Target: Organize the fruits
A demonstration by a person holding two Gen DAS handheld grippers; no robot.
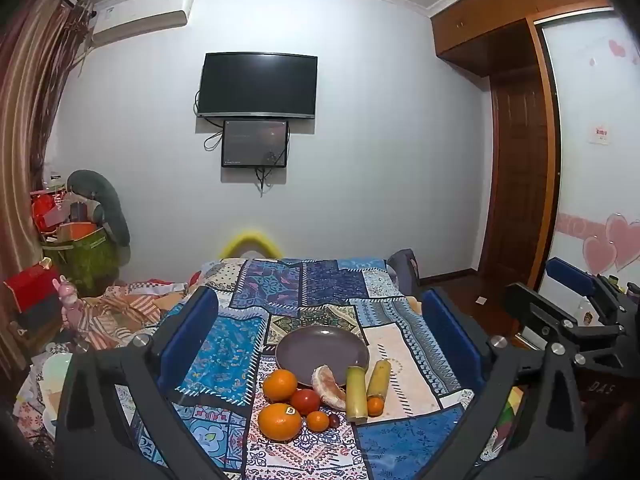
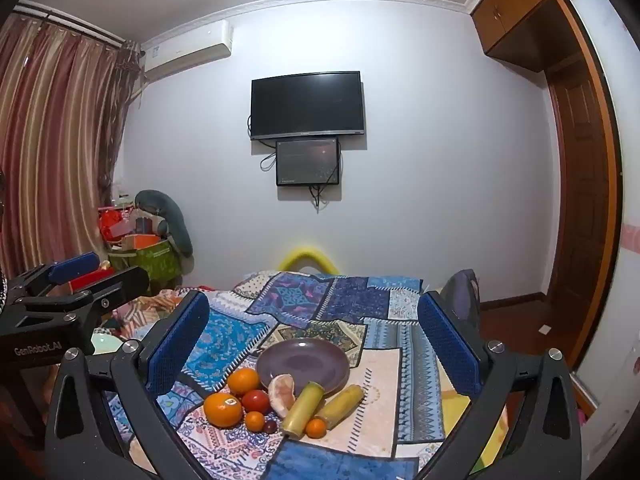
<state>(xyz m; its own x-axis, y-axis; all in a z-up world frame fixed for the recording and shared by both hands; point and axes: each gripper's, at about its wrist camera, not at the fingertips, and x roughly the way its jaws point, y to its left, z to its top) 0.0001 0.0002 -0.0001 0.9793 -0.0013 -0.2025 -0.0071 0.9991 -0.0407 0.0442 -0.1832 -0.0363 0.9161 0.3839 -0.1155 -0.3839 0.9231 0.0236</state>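
An empty grey-purple plate (image 1: 322, 349) (image 2: 303, 361) sits on a patchwork cloth. In front of it lie two oranges (image 1: 279, 421) (image 2: 223, 409), a red tomato (image 1: 305, 401) (image 2: 255, 401), small tangerines (image 1: 317, 420) (image 2: 254, 421), a dark grape (image 1: 334, 421), a peeled pomelo segment (image 1: 329, 387) (image 2: 280, 394) and two yellow-green cane pieces (image 1: 356, 394) (image 2: 303, 409). My left gripper (image 1: 320, 340) hangs open above and short of the fruit, jaws wide. My right gripper (image 2: 314, 344) is open too, with nothing between its fingers.
The patchwork cloth (image 1: 224, 344) covers a table that ends at a white wall with a television (image 1: 258, 85). Clutter and boxes (image 1: 76, 240) stand at the left. A wooden wardrobe and door (image 1: 516, 184) stand at the right. The right gripper's body (image 1: 568, 320) shows beside the left one.
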